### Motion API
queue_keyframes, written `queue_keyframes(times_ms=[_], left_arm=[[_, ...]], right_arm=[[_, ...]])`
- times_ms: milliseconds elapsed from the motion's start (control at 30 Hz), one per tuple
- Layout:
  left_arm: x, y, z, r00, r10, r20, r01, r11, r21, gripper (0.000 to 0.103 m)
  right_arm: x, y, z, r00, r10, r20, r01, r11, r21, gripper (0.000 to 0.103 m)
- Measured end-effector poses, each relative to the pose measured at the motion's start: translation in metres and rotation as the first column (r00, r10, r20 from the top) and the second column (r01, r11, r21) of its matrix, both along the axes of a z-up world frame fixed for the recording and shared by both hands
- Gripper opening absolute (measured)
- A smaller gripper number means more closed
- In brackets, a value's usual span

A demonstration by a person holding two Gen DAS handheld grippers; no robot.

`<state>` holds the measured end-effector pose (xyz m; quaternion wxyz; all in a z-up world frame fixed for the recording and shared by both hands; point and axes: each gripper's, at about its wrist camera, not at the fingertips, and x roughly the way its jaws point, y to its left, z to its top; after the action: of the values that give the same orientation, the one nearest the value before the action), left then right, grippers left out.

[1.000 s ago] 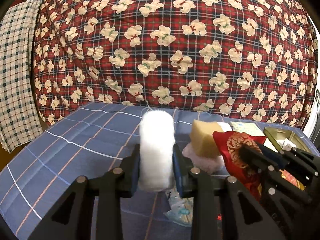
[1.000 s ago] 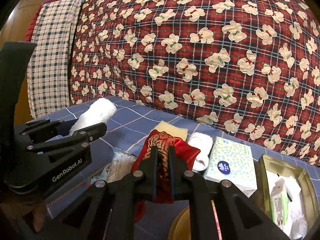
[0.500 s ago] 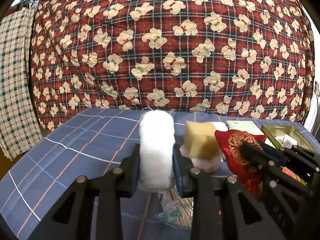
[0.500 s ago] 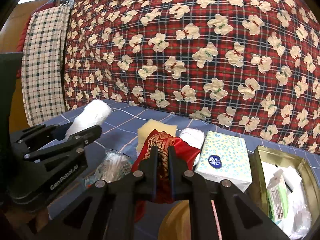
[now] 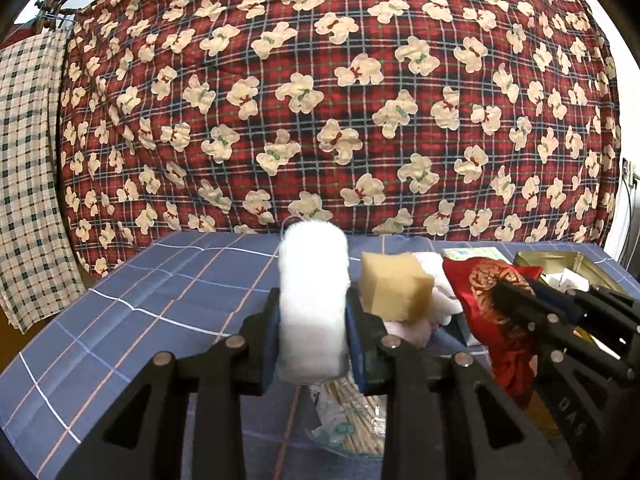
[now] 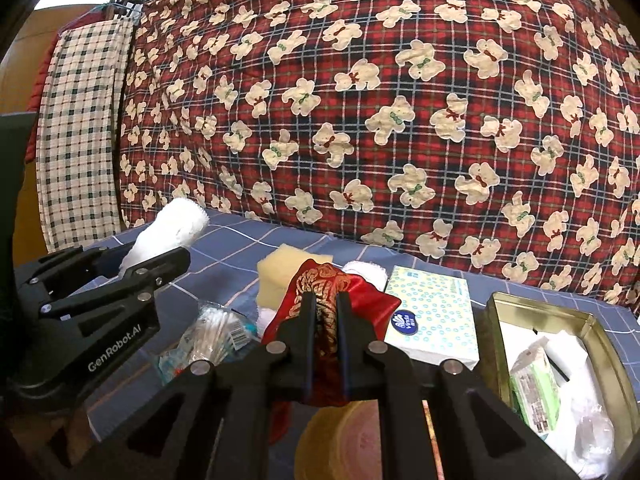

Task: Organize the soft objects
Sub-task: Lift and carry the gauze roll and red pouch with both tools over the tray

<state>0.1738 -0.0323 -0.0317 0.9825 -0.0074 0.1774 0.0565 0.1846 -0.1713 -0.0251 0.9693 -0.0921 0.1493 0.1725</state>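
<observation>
My left gripper (image 5: pixel 313 308) is shut on a rolled white towel (image 5: pixel 313 300), held upright above the blue checked tablecloth (image 5: pixel 160 296); the same white towel (image 6: pixel 168 232) shows at the left in the right wrist view. My right gripper (image 6: pixel 325 300) is shut on a red pouch with gold pattern (image 6: pixel 332 292), lifted off the table; the red pouch (image 5: pixel 492 300) also hangs at the right of the left wrist view. On the cloth lie a yellow sponge (image 5: pixel 394 286), a second white roll (image 6: pixel 366 270) and a pale pink cloth (image 5: pixel 408 326).
A tissue pack (image 6: pixel 434 316) lies beside an open gold tin (image 6: pixel 600 332) holding packets at the right. A bag of cotton swabs (image 6: pixel 216 332) lies near the front. A round wooden-coloured object (image 6: pixel 344 440) sits under my right gripper. A red bear-print quilt (image 5: pixel 340 100) hangs behind.
Both views tilted slightly; the sponge and tin shifted a little in frame. Both grips stay the same.
</observation>
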Motion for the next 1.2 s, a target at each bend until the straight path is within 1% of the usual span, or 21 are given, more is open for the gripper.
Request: queue_keyframes(times_ms=[200, 567, 733, 967, 1200], left_arm=[[-0.001, -0.001, 0.0, 1.0, -0.006, 0.005, 0.006, 1.0, 0.002, 0.028], [-0.001, -0.002, 0.0, 1.0, -0.003, 0.003, 0.003, 1.0, 0.011, 0.028], [0.006, -0.006, 0.0, 0.999, -0.034, -0.03, 0.034, 0.999, 0.009, 0.028], [0.013, -0.024, -0.003, 0.994, -0.088, -0.066, 0.088, 0.996, 0.004, 0.028], [0.015, -0.03, -0.002, 0.991, -0.1, -0.086, 0.099, 0.995, -0.014, 0.028]], right_arm=[[-0.001, -0.005, 0.001, 1.0, -0.012, 0.008, 0.012, 1.0, 0.008, 0.011], [-0.007, -0.012, 0.005, 0.998, -0.029, 0.055, 0.028, 0.999, 0.021, 0.011], [-0.008, -0.018, 0.009, 0.996, -0.05, 0.07, 0.047, 0.998, 0.043, 0.011], [-0.006, -0.029, 0.014, 0.994, -0.084, 0.068, 0.078, 0.994, 0.079, 0.011], [-0.009, -0.036, 0.018, 0.989, -0.115, 0.089, 0.106, 0.989, 0.099, 0.011]])
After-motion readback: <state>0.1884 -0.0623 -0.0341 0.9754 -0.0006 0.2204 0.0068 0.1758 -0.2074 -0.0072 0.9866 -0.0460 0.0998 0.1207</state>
